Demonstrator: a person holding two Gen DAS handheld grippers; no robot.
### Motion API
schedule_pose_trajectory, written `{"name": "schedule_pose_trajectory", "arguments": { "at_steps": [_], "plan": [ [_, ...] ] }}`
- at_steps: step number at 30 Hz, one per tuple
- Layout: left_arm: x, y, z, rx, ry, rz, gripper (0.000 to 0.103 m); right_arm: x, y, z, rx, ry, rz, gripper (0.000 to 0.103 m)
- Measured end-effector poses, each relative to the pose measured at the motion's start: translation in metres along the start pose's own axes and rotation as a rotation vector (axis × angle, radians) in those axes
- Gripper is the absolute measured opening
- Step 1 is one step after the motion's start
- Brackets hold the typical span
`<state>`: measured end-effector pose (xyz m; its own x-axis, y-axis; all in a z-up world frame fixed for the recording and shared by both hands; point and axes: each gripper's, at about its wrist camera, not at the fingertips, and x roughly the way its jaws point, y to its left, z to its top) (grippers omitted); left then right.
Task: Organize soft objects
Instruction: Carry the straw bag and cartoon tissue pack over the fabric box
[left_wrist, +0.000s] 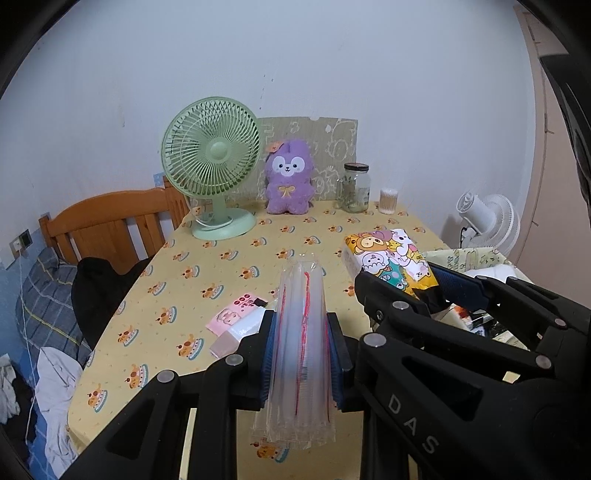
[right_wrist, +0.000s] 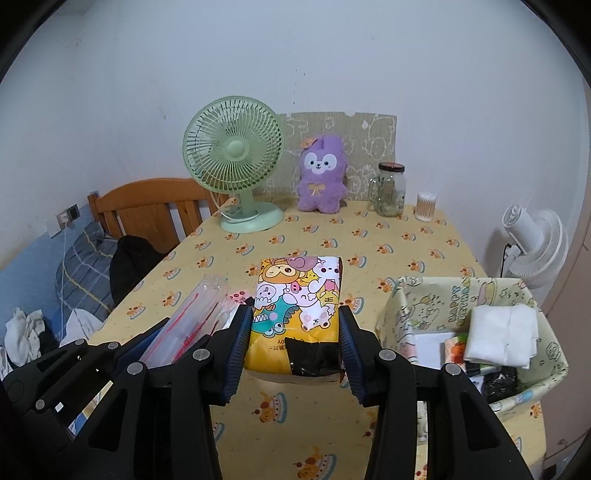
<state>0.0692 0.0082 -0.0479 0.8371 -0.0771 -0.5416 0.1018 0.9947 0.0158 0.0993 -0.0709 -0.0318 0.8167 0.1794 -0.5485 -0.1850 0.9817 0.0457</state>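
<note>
My left gripper (left_wrist: 303, 354) is shut on a clear inflated air-cushion packet (left_wrist: 301, 332) with red lines, held above the yellow tablecloth; the packet also shows in the right wrist view (right_wrist: 192, 321). My right gripper (right_wrist: 295, 350) is shut on a colourful cartoon-print tissue pack (right_wrist: 295, 302), held over the table; it also shows in the left wrist view (left_wrist: 391, 262). A purple plush toy (right_wrist: 321, 179) sits upright at the back of the table. A small pink packet (left_wrist: 236, 314) lies on the cloth below the left gripper.
A fabric-lined basket (right_wrist: 546, 373) at the right holds white tissues and small items. A green desk fan (right_wrist: 236, 162), a glass jar (right_wrist: 389, 190) and a cotton-swab tub (right_wrist: 425, 206) stand at the back. A wooden bed and bedding lie left; a white fan stands right.
</note>
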Motion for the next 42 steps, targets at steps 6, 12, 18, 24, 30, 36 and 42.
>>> {"name": "schedule_pose_trajectory", "arguments": {
  "at_steps": [6,12,18,24,30,36,42],
  "plan": [
    [-0.010,-0.012,0.004,0.012,-0.019,-0.006,0.024,-0.013,-0.009,0.002,0.005,-0.019,-0.008,0.049],
    [-0.016,-0.030,0.020,0.037,-0.057,-0.029,0.024,-0.028,-0.025,0.014,0.007,-0.061,-0.033,0.049],
    [-0.014,-0.051,0.033,0.059,-0.083,-0.067,0.024,-0.039,-0.047,0.022,0.025,-0.091,-0.074,0.049],
    [-0.005,-0.070,0.043,0.072,-0.071,-0.098,0.024,-0.039,-0.069,0.026,0.058,-0.082,-0.108,0.049],
    [0.005,-0.090,0.049,0.092,-0.064,-0.132,0.024,-0.039,-0.092,0.027,0.088,-0.075,-0.139,0.049],
    [0.013,-0.108,0.056,0.100,-0.070,-0.168,0.024,-0.038,-0.111,0.030,0.093,-0.080,-0.177,0.049],
    [0.020,-0.123,0.062,0.106,-0.073,-0.186,0.024,-0.037,-0.126,0.034,0.097,-0.086,-0.198,0.049]
  ]
}}
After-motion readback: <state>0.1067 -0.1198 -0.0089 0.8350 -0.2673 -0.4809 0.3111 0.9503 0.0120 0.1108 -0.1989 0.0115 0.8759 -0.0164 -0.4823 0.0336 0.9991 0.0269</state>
